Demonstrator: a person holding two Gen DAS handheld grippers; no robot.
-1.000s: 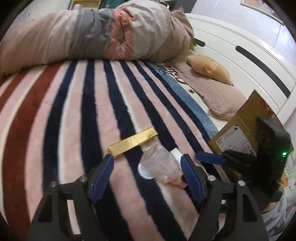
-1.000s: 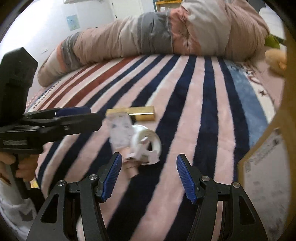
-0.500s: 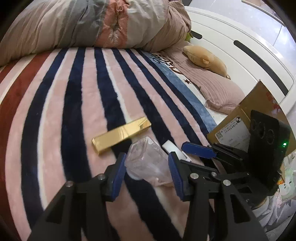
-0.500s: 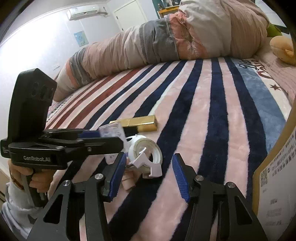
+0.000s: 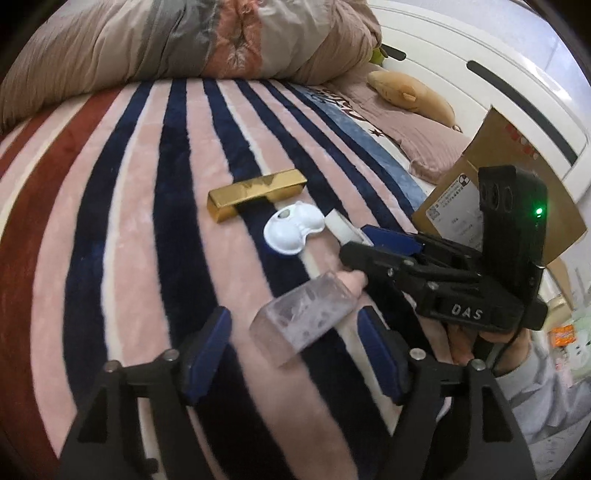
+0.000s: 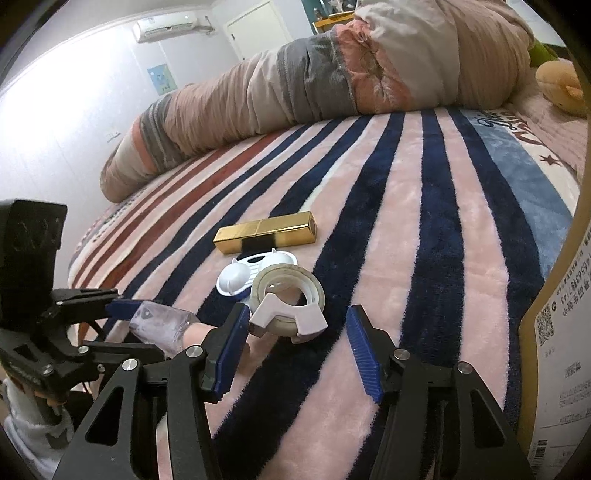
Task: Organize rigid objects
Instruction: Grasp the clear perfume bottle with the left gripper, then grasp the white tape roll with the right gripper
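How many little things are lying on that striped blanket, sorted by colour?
Gold: 1, the gold bar-shaped box
White: 2, the white contact-lens case and the tape dispenser
Clear: 1, the clear plastic bottle
Total: 4

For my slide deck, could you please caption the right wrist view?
Open right tongs approach a tape dispenser on the striped blanket, beside a gold box.

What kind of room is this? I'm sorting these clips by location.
Most likely a bedroom: the objects lie on a bed's striped blanket, with a rolled duvet behind, a pillow against the white headboard, and a wall air conditioner.
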